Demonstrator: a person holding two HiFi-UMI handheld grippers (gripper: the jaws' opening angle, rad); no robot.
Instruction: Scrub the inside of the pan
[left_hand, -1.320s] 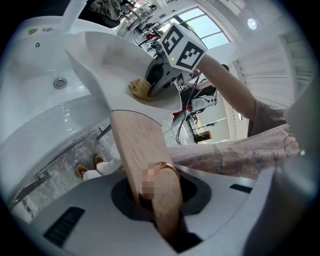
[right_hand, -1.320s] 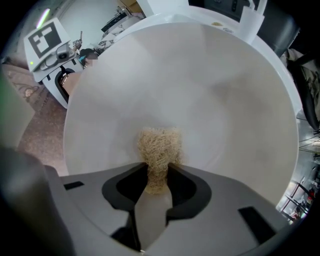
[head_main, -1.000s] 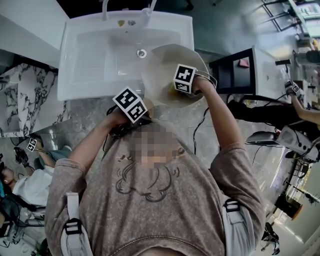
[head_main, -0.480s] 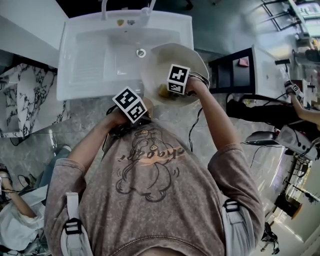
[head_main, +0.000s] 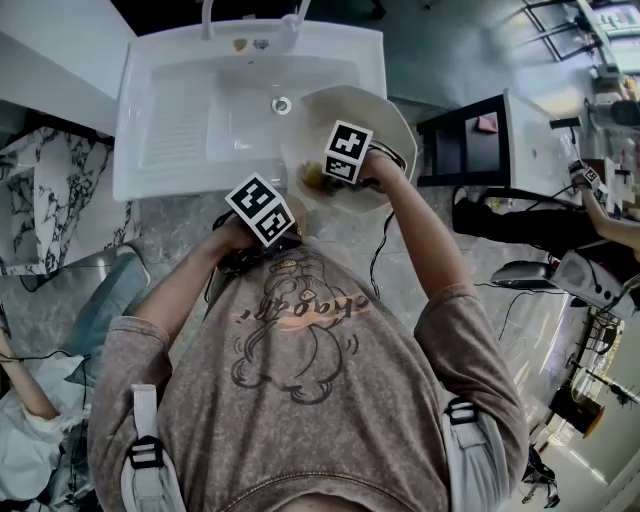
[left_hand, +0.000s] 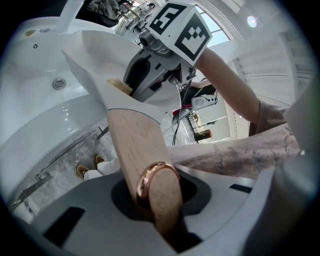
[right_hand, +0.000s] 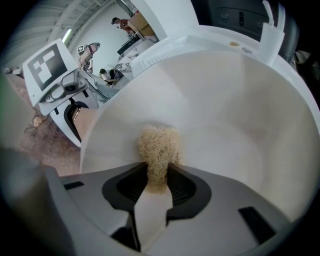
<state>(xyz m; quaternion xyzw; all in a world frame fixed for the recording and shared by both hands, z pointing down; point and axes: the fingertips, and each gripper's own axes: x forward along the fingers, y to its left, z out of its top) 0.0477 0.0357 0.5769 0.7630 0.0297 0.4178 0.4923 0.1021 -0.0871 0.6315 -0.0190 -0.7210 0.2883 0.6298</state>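
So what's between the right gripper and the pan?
A tan, stringy scrubbing pad: the right gripper pinches it, and its far end rests against the pan's pale inside wall. The right gripper view shows it best.

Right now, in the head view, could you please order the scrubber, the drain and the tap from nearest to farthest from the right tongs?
1. The scrubber, held in the right tongs, inside the pan.
2. The drain, in the sink, up and left of the pan.
3. The tap, at the sink's back rim, farthest up.
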